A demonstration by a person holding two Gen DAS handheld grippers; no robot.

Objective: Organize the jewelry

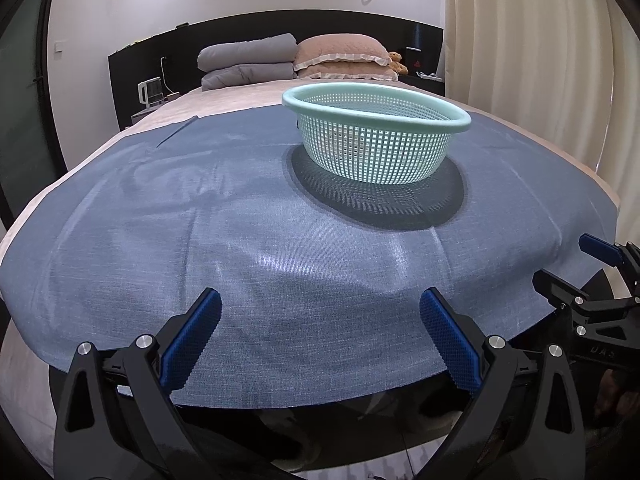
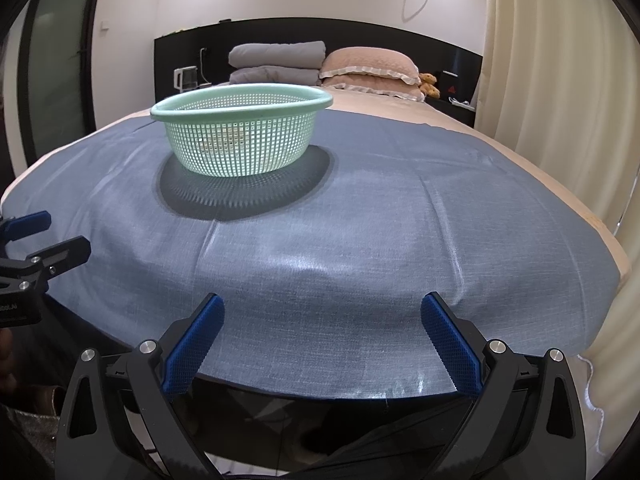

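Hovering at the near edge of the bed, the left gripper (image 1: 320, 344) has its fingers (image 1: 192, 340) spread wide with nothing between them, and the right gripper (image 2: 322, 348) matches it, wide apart and empty. Each shows at the edge of the other's view, side by side and apart. Beneath them lies a blue cloth (image 1: 240, 240), spread flat over the bed with a few soft creases. Farther on, toward the middle of the cloth, stands a mint mesh basket (image 1: 376, 140), upright, casting a dark round shadow. Through its mesh in the right view something pale shows at the bottom, too faint to name; no jewelry can be made out on the cloth. Beyond the cloth are a grey quilt (image 1: 248, 62), pink pillows (image 1: 344, 58) and the dark headboard (image 1: 280, 24).

By my reading, either the pieces already sit in the basket or none has been laid out; nothing is in hand. The next move calls for finding a piece, then a fine, low pinch, since small jewelry slips easily from broad pads.
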